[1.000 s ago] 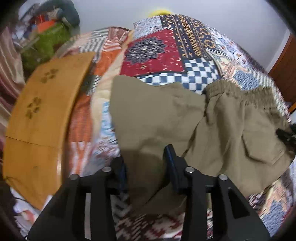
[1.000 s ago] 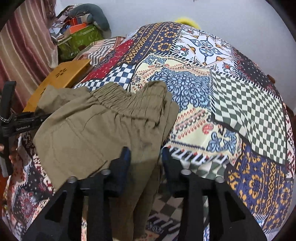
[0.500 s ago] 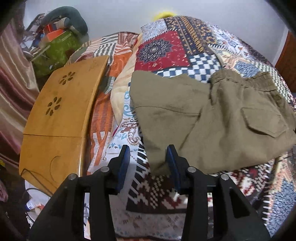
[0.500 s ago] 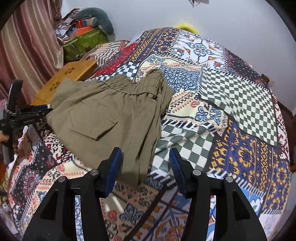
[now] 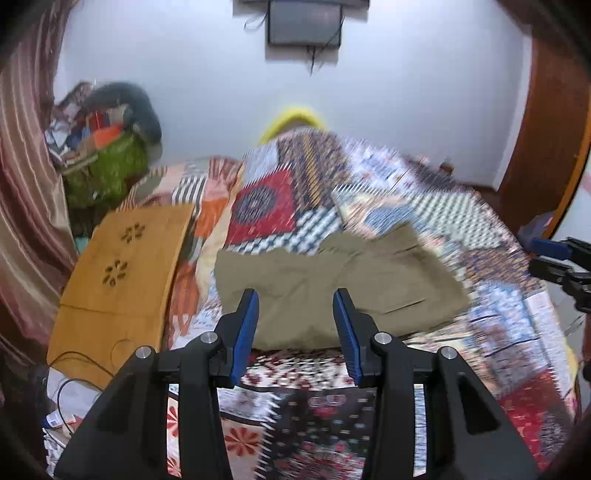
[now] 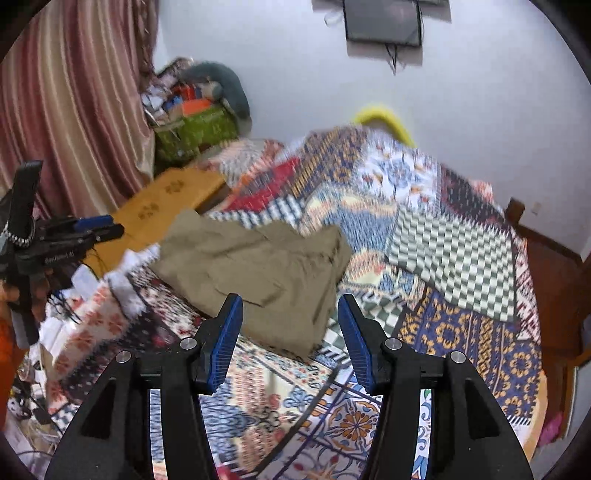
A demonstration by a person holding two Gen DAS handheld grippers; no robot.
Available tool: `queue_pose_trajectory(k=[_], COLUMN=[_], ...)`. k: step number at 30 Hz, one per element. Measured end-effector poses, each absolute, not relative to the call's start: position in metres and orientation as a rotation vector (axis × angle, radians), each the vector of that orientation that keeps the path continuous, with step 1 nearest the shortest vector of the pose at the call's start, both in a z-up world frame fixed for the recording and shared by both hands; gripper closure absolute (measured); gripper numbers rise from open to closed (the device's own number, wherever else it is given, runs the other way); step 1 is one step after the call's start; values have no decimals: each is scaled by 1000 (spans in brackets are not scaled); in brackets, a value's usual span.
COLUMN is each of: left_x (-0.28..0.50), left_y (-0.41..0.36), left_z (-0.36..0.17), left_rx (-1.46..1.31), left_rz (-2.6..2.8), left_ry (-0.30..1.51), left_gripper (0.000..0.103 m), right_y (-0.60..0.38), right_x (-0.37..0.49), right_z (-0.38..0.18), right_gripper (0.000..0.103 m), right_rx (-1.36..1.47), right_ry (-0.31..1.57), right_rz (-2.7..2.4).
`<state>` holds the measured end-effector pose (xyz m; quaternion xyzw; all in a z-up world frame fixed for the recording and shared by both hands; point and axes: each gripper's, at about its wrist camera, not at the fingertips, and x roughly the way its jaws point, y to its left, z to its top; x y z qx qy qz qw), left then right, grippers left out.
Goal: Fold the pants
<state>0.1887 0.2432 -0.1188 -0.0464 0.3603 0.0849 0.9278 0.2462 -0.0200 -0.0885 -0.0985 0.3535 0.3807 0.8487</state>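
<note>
The olive-green pants lie folded in a compact bundle on the patchwork quilt of the bed; a cargo pocket faces up. They also show in the right wrist view. My left gripper is open and empty, held back from the near edge of the pants. My right gripper is open and empty, held back from the pants' right side. The right gripper shows at the right edge of the left wrist view, and the left gripper at the left edge of the right wrist view.
A wooden lap table lies at the bed's left side. A green bag with clutter stands by the striped curtain. A screen hangs on the far wall. A wooden door is at right.
Both grippers let go of the pants, opened wide and pulled back and up from the bed. The pants stay folded on the quilt.
</note>
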Motion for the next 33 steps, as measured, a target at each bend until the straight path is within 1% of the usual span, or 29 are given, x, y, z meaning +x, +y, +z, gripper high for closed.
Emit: queue_pose_trajectory(k=[13,18,22,23,25,27,28,30,31,33], left_x=[84,53,25,21,9,1,-3,-9,-13,-19], left_y=[156,134,119,118,111,106,103,98,96,94], left_z=[-19,2,15,16,18,18,19,20,20,20], left_rx=[-80,-66,-80,-82,-78,-67,-60,-57,-59,-62], left_rz=[131,130,123,123,132,144,148,145,145,156], left_ry=[442,368,299,288,261,247,240,231,225,211], left_gripper=[61,60,57,55,48,41,39,29,27,11], right_y=[-62,-80,-89,-91,-94,-95,-95,-97,-96,-96], right_x=[155,123,101,97,88,83,79,75,75,74], right_z=[2,20,24,25,24,24,23,23,23,24], right_gripper=[53,53,53,52,45,41,40,38,32,21], right_rx=[-58,-19,-6,-6,-4,1,-1,-4,-3,7], right_ry=[453,362,312,302,281,261,253,247,244,233], right_rz=[890,896,891,886,878,874,874,871,871,867])
